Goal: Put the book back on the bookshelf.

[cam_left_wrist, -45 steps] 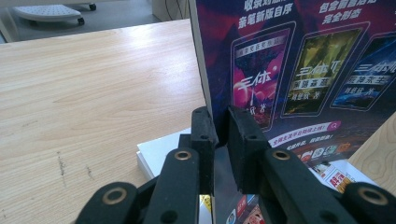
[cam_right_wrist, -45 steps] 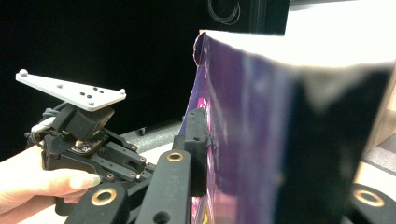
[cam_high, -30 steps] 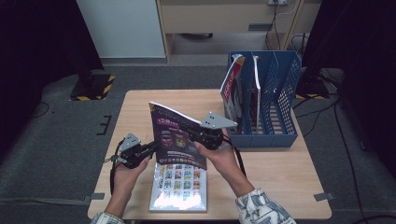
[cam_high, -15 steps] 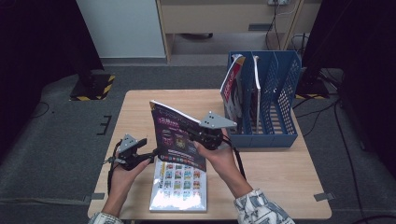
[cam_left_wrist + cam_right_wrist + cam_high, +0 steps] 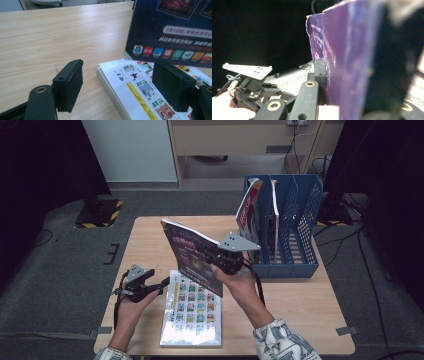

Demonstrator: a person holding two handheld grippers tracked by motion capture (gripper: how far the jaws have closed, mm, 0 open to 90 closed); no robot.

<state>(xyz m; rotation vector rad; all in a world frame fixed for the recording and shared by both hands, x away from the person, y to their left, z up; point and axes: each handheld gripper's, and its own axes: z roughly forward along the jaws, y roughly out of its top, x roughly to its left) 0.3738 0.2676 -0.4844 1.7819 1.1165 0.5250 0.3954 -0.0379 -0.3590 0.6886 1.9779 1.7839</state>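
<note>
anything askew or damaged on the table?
Nothing damaged. The purple magazine is off the table, tilted in the right gripper; the left gripper is open beside the white booklet. In the blue rack, one magazine leans.

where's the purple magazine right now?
In the high view the purple magazine is held upright above mid-table, clamped in the right gripper, just left of the blue file rack and over the white picture-grid book lying flat.
</note>
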